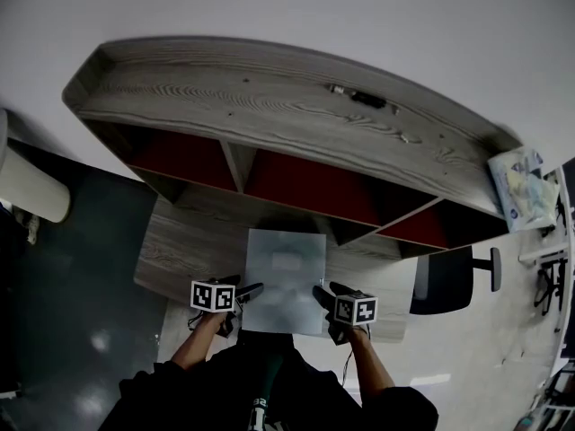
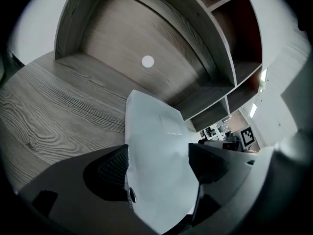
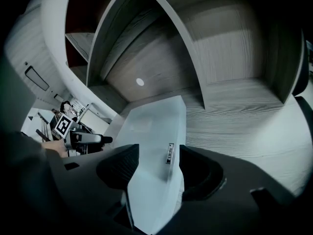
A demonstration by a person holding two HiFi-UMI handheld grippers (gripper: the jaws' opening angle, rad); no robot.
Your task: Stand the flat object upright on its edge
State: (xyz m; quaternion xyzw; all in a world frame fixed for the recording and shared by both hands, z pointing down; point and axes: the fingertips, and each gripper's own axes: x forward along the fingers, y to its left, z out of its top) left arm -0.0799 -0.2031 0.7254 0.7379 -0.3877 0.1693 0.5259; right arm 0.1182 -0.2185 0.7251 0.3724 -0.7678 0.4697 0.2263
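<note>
Wood-grain bench (image 1: pixel 175 254) carries one pale slab (image 1: pixel 286 272), its broad face showing to the head view, near the front edge. Two grippers flank it: the left hand-held gripper (image 1: pixel 253 289) at its 7 o'clock corner and the right hand-held gripper (image 1: pixel 317 293) at 5 o'clock. Each is released, jaws spread with the slab's edge between them. At 12 o'clock stands one hutch (image 1: pixel 269 106) with three red-backed bays (image 1: pixel 305 187). The grippers cover the slab's near corners; whether that edge is raised is unclear.
</note>
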